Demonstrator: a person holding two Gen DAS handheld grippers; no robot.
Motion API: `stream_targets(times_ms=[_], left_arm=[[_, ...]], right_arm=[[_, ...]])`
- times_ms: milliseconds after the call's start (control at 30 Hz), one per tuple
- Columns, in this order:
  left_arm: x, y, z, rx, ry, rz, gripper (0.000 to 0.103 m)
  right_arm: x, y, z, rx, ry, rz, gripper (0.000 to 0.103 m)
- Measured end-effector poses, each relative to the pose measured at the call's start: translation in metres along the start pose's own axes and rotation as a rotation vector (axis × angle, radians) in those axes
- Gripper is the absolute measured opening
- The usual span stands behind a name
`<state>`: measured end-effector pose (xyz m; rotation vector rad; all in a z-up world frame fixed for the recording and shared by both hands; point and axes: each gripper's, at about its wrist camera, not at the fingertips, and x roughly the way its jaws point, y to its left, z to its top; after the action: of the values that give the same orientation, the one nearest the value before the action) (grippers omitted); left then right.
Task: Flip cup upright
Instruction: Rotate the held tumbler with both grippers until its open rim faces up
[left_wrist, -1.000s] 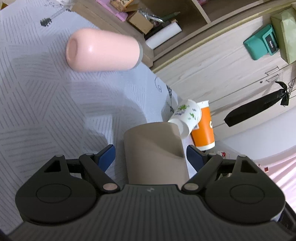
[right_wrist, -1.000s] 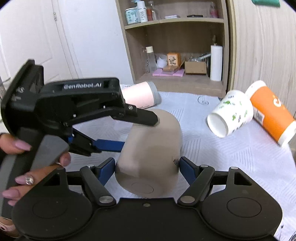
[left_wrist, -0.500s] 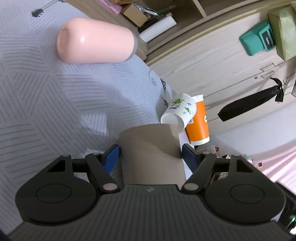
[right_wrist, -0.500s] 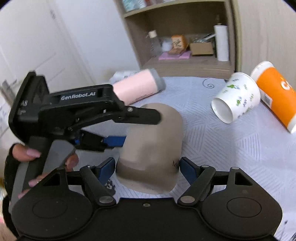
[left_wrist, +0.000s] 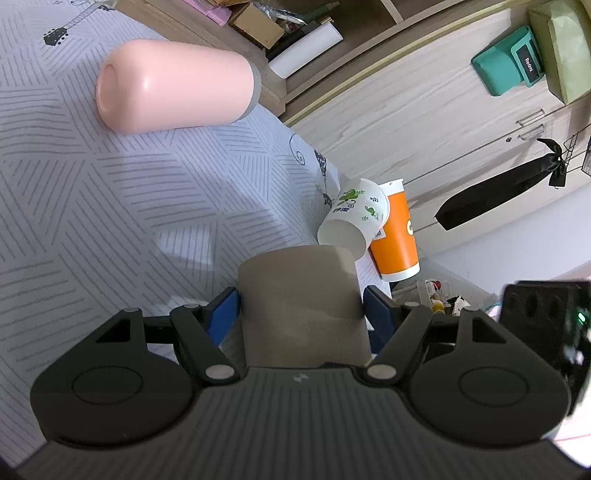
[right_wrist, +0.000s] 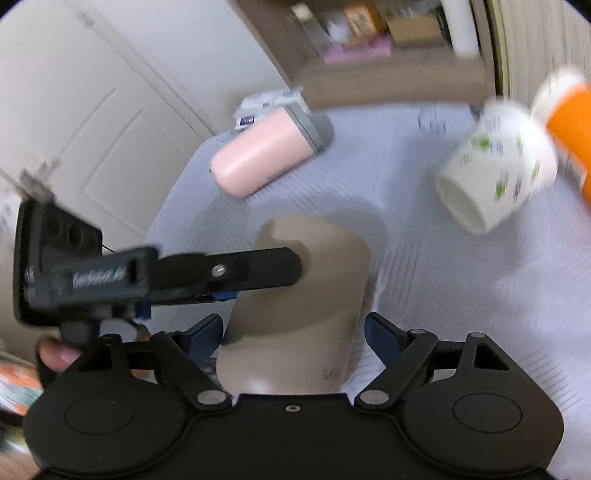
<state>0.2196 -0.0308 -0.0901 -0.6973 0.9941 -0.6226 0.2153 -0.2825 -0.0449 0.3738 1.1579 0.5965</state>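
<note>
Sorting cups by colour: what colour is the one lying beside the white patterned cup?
Orange cup, clearest in the left wrist view.

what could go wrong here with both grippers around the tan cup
1. The left gripper pinches the tan cup while the right gripper's pads sit apart from it; closing or twisting unevenly could make it slip.
2. The right wrist view is blurred by motion; the white leaf-print cup and orange cup lie close and could get knocked.
3. The pink tumbler lies on its side and may roll.
</note>
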Motion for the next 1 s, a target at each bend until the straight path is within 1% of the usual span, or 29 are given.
stream_targets(times_ms=[67, 133, 233, 300, 433, 633, 767, 933, 1000], left_arm=[[0.000, -0.001, 0.000, 0.004, 0.003, 0.001, 0.073], [0.001, -0.001, 0.000, 0.005, 0.005, 0.003, 0.073], [0.001, -0.005, 0.000, 0.018, 0.006, 0.011, 0.073], [-0.001, -0.007, -0.002, 0.047, 0.010, 0.009, 0.073], [-0.010, -0.018, -0.009, 0.145, 0.005, 0.011, 0.073], [-0.025, -0.037, -0.031, 0.287, -0.024, 0.009, 0.072], [-0.033, -0.044, -0.043, 0.341, -0.036, 0.000, 0.072], [-0.044, -0.044, -0.051, 0.366, -0.033, -0.021, 0.072], [-0.047, -0.044, -0.054, 0.380, -0.035, -0.026, 0.072]], right_arm=[[0.001, -0.006, 0.001, 0.026, 0.003, 0.028, 0.084], [0.001, -0.006, -0.004, 0.028, -0.012, 0.035, 0.084], [0.001, -0.008, -0.012, 0.019, -0.042, 0.041, 0.084], [-0.001, -0.007, -0.018, 0.001, -0.063, 0.042, 0.084], [-0.005, -0.003, -0.033, -0.067, -0.115, 0.056, 0.084], [-0.013, 0.007, -0.056, -0.177, -0.165, 0.035, 0.084], [-0.021, 0.014, -0.073, -0.251, -0.207, 0.011, 0.083], [-0.029, 0.021, -0.094, -0.340, -0.272, -0.017, 0.083], [-0.031, 0.024, -0.099, -0.358, -0.282, -0.027, 0.083]])
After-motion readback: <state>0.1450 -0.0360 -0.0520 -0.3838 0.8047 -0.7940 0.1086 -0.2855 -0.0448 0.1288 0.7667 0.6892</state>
